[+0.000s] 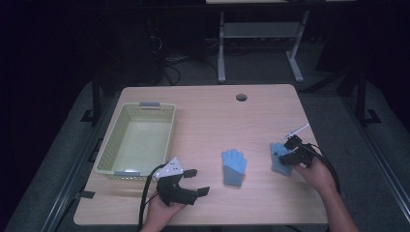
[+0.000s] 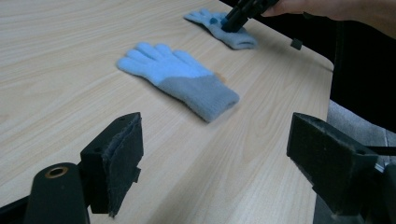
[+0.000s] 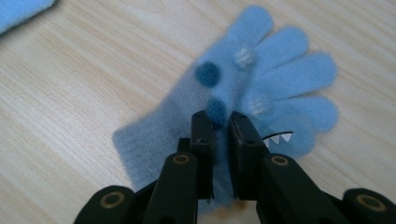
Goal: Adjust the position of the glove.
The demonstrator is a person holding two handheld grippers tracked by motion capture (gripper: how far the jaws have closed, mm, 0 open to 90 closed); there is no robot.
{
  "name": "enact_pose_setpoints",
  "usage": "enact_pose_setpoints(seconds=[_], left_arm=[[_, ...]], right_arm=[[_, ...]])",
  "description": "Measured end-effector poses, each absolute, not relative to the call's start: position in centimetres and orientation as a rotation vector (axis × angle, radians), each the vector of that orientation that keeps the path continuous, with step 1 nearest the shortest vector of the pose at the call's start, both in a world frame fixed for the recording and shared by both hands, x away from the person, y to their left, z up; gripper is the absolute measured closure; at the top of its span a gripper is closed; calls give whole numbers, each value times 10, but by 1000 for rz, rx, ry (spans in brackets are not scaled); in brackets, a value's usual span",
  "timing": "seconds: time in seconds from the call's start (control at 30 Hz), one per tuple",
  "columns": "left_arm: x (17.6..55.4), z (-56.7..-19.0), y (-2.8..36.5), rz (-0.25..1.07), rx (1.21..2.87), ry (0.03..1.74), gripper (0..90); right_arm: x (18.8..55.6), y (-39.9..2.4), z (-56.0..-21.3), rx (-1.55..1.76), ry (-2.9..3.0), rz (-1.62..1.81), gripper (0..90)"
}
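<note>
Two blue knit gloves lie on the wooden table [image 1: 203,116]. The plain one [image 1: 234,166] [image 2: 177,79] rests flat near the middle, fingers pointing away. The other glove [image 1: 278,159] [image 3: 280,70] has dark blue pompoms and white stitched teeth. My right gripper [image 1: 291,152] [image 3: 219,122] is shut on it, pinching a fold of the knit near one pompom; the left gripper view also shows this gripper [image 2: 233,21] on the far glove [image 2: 236,39]. My left gripper [image 1: 199,181] [image 2: 219,140] stands open near the front edge, left of the plain glove, with nothing between its jaws.
A pale yellow plastic basket [image 1: 104,154] with nothing in it sits at the table's left side. A round cable hole [image 1: 241,97] is near the far edge. A corner of the plain glove [image 3: 18,9] shows at the upper left of the right gripper view.
</note>
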State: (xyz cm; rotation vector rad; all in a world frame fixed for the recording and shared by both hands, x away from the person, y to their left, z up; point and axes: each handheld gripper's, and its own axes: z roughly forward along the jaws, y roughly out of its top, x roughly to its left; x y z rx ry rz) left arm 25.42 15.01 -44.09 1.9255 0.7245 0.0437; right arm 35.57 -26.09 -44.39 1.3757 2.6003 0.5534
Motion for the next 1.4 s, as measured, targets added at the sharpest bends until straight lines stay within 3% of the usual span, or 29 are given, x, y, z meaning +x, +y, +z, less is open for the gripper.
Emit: enact_pose_setpoints(seconds=[0.9,1.4], left_arm=[[255,-438,156,68,1896,743,178],[254,-439,154,70,1909,737,178]], right_arm=[[339,-242,-400,1339,2561,689,834],[334,-204,-368,1197,2600,730,830]])
